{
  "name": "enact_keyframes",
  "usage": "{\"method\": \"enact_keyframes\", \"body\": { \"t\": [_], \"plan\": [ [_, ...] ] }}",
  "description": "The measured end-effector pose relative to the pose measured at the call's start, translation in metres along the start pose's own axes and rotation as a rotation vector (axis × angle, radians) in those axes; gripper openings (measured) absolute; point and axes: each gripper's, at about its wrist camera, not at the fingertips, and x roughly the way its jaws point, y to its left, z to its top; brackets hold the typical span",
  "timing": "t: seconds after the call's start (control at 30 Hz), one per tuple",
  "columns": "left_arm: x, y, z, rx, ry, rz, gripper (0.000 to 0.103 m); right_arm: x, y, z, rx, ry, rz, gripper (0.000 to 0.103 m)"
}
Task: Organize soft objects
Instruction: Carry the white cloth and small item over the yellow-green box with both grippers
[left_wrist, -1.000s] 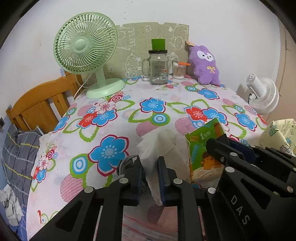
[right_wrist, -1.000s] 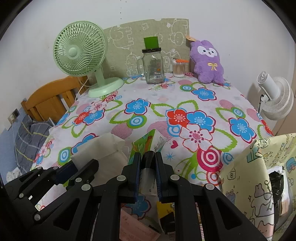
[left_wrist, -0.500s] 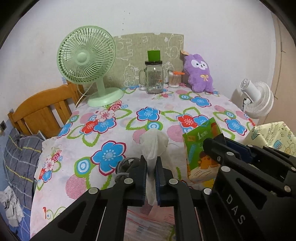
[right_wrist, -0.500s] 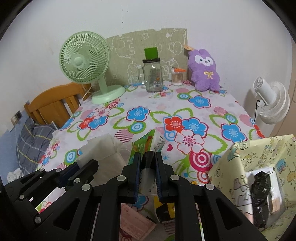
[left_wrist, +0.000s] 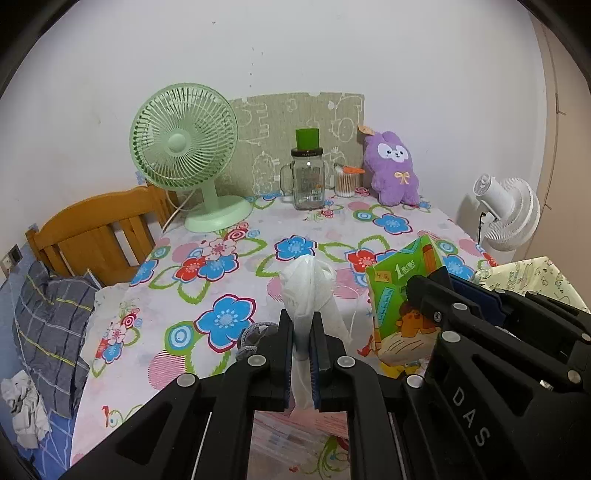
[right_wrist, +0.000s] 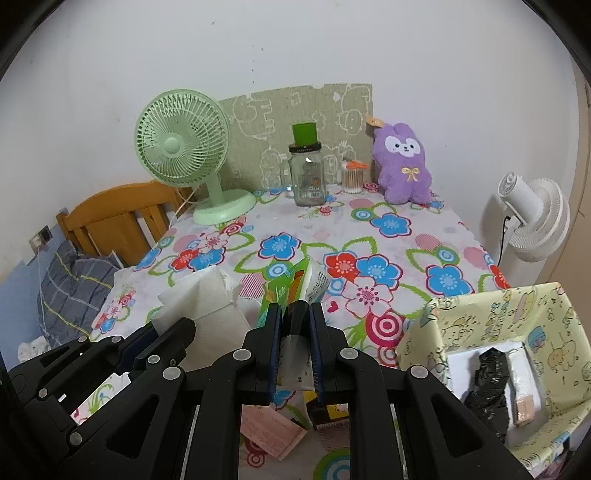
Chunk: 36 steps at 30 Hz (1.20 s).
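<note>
My left gripper (left_wrist: 303, 325) is shut on a white tissue (left_wrist: 308, 284) and holds it above the flowered tablecloth (left_wrist: 229, 258). My right gripper (right_wrist: 293, 314) is shut on a green tissue pack (right_wrist: 295, 288), which also shows at the right of the left wrist view (left_wrist: 402, 295). The tissue shows in the right wrist view (right_wrist: 207, 299), to the left of the pack. A purple plush toy (left_wrist: 393, 171) sits at the back of the table. A grey cord item (left_wrist: 255, 334) lies just left of my left gripper.
A green desk fan (left_wrist: 184, 147), a glass jar with a green lid (left_wrist: 308, 177) and a cotton swab tub (left_wrist: 347, 181) stand at the back. A yellow patterned box (right_wrist: 509, 350) holding a black item is at the right. A white fan (right_wrist: 535, 221) and a wooden chair (left_wrist: 96, 236) flank the table.
Both grippers have pulled back and up from the table with their loads. The tissue now hangs narrower between the left fingers. The yellow box has come further into the right wrist view.
</note>
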Motion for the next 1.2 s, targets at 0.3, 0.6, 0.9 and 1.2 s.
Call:
{"method": "enact_keyframes", "body": {
  "t": [0.3,0.6,0.9,1.2],
  "plan": [
    [-0.025,-0.004,0.002,-0.01,-0.039,0.009,0.005,-0.029,0.001,0.002,-0.011,-0.036,0.004,0.017],
    [-0.05,-0.008,0.004,-0.016,-0.08,0.014,0.005,-0.057,0.0,0.004,-0.02,-0.073,0.009,0.017],
    [-0.068,-0.024,0.003,-0.013,-0.107,0.007,0.005,-0.08,-0.011,0.002,-0.02,-0.1,0.005,0.017],
    [-0.075,-0.05,0.008,0.0,-0.121,-0.013,0.005,-0.097,-0.033,0.001,-0.011,-0.117,-0.01,0.017]
  ]
}}
